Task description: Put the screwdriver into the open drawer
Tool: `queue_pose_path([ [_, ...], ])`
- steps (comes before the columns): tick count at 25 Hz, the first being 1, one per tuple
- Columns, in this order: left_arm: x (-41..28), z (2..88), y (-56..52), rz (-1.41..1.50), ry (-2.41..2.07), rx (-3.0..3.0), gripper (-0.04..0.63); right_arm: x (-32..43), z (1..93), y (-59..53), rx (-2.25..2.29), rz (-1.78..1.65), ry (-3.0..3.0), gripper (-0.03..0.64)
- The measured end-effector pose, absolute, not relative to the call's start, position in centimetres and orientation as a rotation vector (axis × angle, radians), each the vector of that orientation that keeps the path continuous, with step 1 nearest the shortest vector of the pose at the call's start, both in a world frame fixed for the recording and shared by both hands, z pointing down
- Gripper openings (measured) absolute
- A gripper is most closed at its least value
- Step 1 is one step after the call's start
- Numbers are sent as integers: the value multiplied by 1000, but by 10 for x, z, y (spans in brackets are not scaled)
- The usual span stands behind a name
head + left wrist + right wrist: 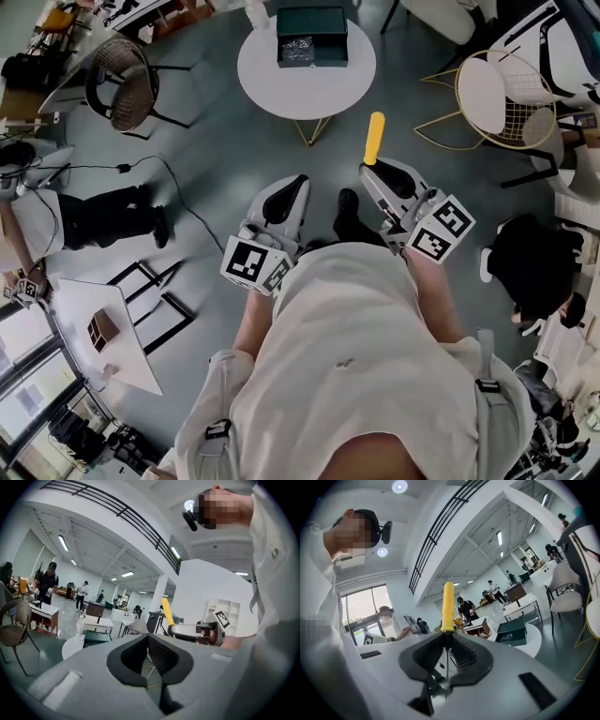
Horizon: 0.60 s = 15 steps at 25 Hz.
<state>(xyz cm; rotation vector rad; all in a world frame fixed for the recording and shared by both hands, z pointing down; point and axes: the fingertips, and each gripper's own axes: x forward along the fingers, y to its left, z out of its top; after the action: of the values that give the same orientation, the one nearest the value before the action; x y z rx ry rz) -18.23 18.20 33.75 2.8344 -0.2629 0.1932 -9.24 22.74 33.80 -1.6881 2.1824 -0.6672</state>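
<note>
Yellow handle up, the screwdriver [447,606] sits in my right gripper [446,639], jaws pinching its thin shaft just under the handle. My left gripper [147,638] is pressed together on nothing. The drawer [309,49] waits on the table [267,80], well ahead. On so narrow a hold, I judge the tool may swivel or slip during the reach.

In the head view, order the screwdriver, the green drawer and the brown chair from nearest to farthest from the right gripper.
1. Screwdriver, held in the fingers of the right gripper.
2. Green drawer, ahead on the round table.
3. Brown chair, far left.
</note>
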Motion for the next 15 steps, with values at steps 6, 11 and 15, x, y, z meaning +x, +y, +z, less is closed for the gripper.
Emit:
queue_pose_path([
  [6,-124,349,174,254,-278,2820,12,-39,345,207,-1638,-697,2192,63],
  [11,-96,349,174,350,-305,2905,12,-17,349,198,-1589,-720,2203,63],
  [15,-92,357,178,464,-252,2930,12,-18,359,189,-1560,-768,2207,63],
])
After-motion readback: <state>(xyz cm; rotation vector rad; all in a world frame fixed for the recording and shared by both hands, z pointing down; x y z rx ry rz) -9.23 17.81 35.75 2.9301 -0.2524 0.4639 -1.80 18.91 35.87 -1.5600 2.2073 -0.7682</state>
